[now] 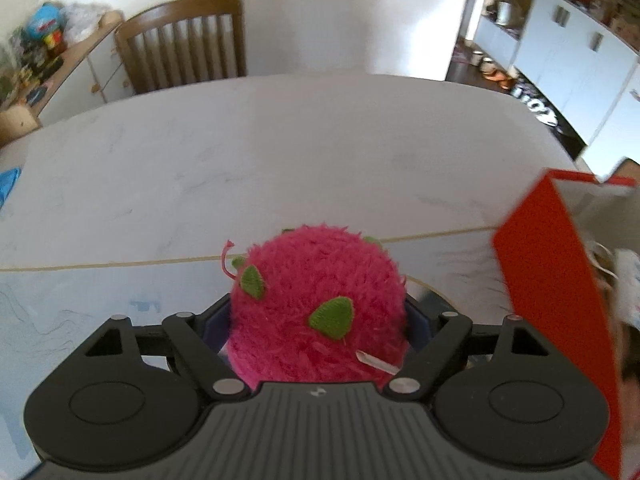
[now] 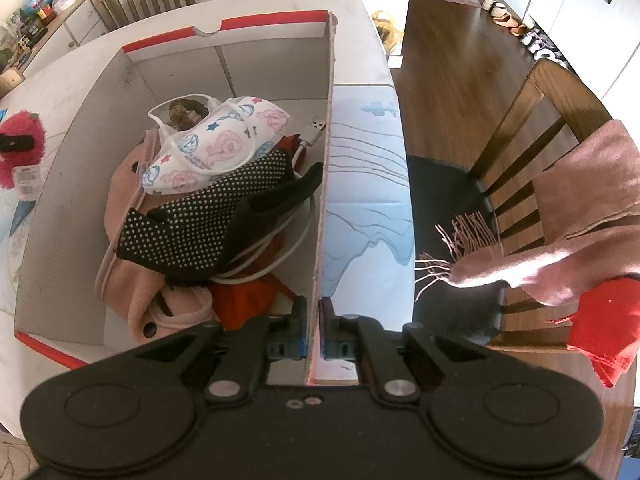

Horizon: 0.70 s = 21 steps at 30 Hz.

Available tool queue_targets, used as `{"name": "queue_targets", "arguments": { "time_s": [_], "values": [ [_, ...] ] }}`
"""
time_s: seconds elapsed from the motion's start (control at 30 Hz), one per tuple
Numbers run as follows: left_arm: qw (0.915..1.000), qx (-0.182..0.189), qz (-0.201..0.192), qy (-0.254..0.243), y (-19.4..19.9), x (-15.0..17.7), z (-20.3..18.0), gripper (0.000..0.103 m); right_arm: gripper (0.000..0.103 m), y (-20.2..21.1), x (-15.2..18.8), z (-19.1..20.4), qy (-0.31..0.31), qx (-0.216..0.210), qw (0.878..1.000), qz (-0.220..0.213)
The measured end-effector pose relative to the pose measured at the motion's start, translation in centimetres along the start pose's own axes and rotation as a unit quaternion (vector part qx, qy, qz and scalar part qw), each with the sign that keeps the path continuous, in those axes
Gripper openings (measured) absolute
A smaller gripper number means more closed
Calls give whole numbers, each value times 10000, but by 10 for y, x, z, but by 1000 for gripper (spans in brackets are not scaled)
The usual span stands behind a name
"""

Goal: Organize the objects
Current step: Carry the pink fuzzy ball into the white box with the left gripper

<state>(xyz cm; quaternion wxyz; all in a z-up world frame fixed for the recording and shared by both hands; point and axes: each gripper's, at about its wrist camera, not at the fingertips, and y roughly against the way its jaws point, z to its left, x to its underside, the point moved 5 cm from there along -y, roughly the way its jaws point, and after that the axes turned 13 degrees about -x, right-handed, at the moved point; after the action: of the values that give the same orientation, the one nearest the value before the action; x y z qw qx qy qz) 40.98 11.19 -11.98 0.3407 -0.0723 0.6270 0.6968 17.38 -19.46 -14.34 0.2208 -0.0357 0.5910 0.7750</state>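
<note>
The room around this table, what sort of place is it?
Most likely a home dining area: wooden slat-back chairs at a white table, white cabinets, and shoes on the wood floor.

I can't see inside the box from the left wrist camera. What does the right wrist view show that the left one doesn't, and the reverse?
Right wrist only: the box interior, holding a printed face mask, a dotted black glove and a white cable; the right gripper shut on the box wall.
Left wrist only: the left gripper closed around the pink plush toy.
Both: the toy, the box, the table.
</note>
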Motion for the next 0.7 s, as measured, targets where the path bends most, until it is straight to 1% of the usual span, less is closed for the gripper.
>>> {"name": "queue_targets", "arguments": {
  "time_s": [0.17, 0.43, 0.57, 0.7],
  "values": [
    [9995, 150, -147, -248, 42, 8, -15, 84, 5, 1, -1, 0, 78, -4, 10000, -27],
    [9959, 546, -439, -581, 103, 12, -41, 84, 5, 1, 0, 1, 163, 10, 9999, -34],
    [9923, 790, -625, -717, 131, 10, -60, 84, 5, 1, 0, 1, 186, -1, 9998, -51],
    [9863, 1067, -786, -979, 154, 6, -88, 84, 5, 2, 0, 1, 198, -14, 9998, -58]
  ]
}}
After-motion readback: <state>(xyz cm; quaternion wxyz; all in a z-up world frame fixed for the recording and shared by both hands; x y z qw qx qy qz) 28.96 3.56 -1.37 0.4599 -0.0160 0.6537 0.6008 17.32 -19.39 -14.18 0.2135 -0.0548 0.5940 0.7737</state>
